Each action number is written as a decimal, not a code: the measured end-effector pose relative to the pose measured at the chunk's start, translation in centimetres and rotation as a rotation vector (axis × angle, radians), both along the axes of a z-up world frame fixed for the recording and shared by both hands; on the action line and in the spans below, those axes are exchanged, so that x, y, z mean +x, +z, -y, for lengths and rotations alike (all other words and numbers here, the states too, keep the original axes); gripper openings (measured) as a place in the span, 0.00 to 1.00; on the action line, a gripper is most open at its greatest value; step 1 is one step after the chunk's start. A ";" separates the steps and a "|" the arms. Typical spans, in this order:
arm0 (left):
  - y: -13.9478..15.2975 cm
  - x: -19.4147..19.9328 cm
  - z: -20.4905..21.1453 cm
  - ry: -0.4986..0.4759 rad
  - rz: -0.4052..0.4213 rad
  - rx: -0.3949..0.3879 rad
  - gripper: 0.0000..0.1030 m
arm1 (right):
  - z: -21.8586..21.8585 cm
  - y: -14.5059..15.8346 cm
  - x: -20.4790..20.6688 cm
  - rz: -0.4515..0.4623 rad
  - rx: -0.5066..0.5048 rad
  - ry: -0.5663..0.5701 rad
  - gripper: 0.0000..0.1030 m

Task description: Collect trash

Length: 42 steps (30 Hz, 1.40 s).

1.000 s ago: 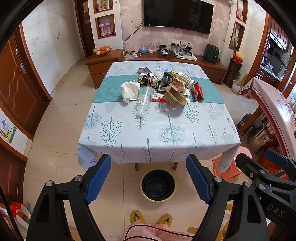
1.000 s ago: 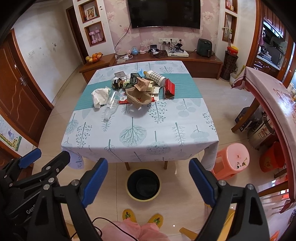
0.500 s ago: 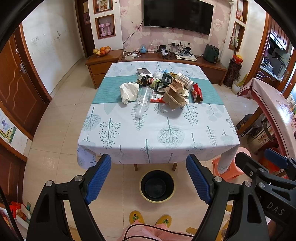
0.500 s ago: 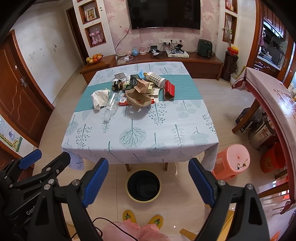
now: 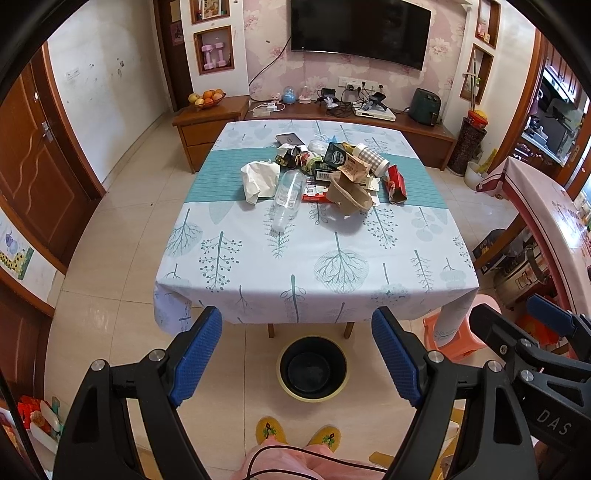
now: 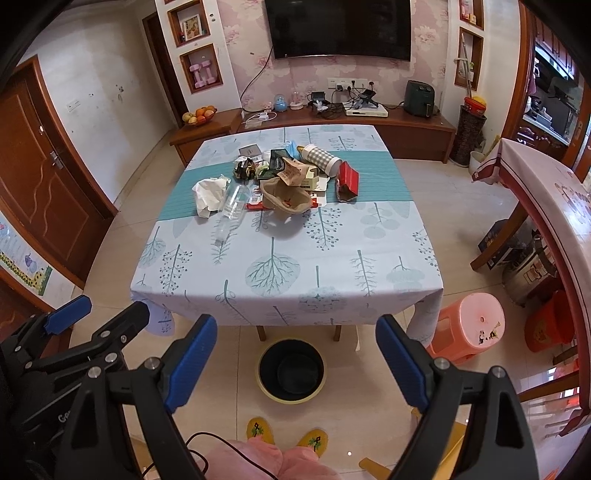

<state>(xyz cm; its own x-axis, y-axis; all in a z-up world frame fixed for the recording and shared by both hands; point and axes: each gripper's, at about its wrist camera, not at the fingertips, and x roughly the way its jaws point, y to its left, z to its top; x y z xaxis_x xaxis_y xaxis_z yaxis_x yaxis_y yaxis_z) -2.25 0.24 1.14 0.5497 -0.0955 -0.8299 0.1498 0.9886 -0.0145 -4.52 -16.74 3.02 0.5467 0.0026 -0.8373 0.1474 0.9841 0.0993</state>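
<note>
A: Start nearest. What do you see at the bottom of the views?

B: A person's yellow slippers (image 5: 297,435) on the tiled floor, toes toward the table. Just above them in the picture, the left gripper (image 5: 297,356) has its blue pads spread wide with nothing between them. The right gripper (image 6: 295,360) is the same: jaws parted, empty.

A: And the bin?

B: A black trash bin (image 5: 313,367) with a yellow rim stands on the floor at the table's near edge, just in front of the slippers, between the table legs. It looks empty inside. A pink stool (image 6: 466,325) sits to its right, by the table's near right corner.

A: Where is the trash itself?

B: All on the table (image 5: 258,280), well apart from both grippers, heaped along the teal band across the far half. Leftmost is a crumpled white tissue (image 5: 258,178). Beside it a clear plastic bottle (image 5: 287,197) lies on its side, neck toward the near edge. Right of that is a brown paper bag (image 5: 349,194), open mouth tilted, with wrappers and small boxes piled behind it. A checked cup (image 5: 370,158) lies on its side at the back, and a red carton (image 5: 396,183) lies at the right end.

A: Beyond the table?

B: A low wooden cabinet (image 6: 413,129) along the wall, with a fruit bowl (image 6: 199,115) at its left end, and a television (image 6: 338,27) above.
</note>
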 end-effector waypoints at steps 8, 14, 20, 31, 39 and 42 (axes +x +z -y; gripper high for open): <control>0.1 -0.1 -0.1 -0.001 -0.005 0.000 0.79 | 0.1 0.3 -0.2 0.014 0.017 0.006 0.86; 0.8 -0.2 0.0 0.003 0.005 0.016 0.79 | 0.5 0.6 -0.4 0.029 0.047 0.013 0.86; 1.8 0.1 0.4 0.018 0.009 0.024 0.79 | 0.7 0.8 0.2 0.040 0.064 0.021 0.86; 0.9 6.4 -1.4 0.018 -0.067 -0.009 0.79 | 1.2 -0.8 5.5 0.013 0.154 0.033 0.61; -2.7 16.9 -3.4 -0.044 -0.209 -0.140 0.79 | 0.3 -3.8 13.6 -0.034 0.114 0.028 0.53; -5.0 20.8 -3.8 -0.079 -0.250 -0.150 0.79 | -0.4 -5.7 17.5 -0.058 0.065 0.041 0.53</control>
<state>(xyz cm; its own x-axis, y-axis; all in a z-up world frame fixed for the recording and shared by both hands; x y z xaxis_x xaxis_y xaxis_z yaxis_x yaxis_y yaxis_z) 18.56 4.01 -3.88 0.3158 -0.2614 -0.9121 0.1999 0.9581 -0.2053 12.94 -16.36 -2.72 0.4960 0.0791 -0.8647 0.1142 0.9813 0.1553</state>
